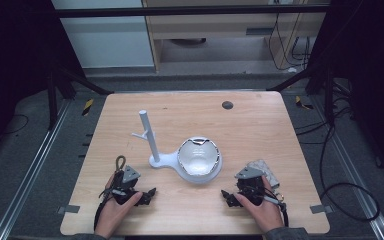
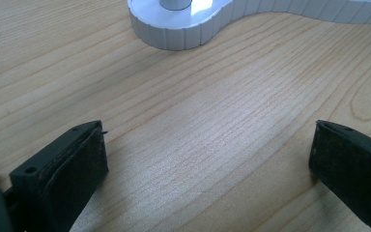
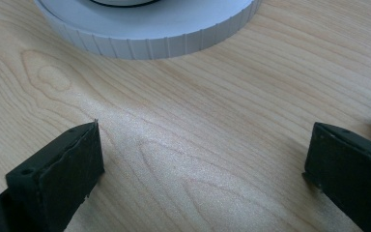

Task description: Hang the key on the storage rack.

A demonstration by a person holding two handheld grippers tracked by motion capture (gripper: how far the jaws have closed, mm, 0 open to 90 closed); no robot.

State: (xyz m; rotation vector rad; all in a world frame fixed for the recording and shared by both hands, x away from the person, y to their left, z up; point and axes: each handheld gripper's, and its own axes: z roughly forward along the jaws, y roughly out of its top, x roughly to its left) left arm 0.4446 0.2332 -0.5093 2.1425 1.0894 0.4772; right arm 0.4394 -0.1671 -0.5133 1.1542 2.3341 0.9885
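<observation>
Bowl [image 1: 199, 157] sits empty on white stand [image 1: 161, 160]; left hand-held gripper [image 1: 149, 195] and right hand-held gripper [image 1: 226, 196] both spread

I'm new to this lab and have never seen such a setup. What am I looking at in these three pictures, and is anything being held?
There is no robot arm here: a person holds a hand-held two-jaw gripper in each hand. The high view looks down on a light wooden table. The left gripper and right gripper rest near its front edge.

The other two pictures come from cameras riding on the grippers, each looking along its own two black jaws. In both, the jaws stand wide apart over bare wood, so nothing is held.

On the table stands a white plastic stand with an upright post bearing a small side branch. Its round end carries a shiny silver bowl. A pale folded cloth lies by the right hand.
</observation>
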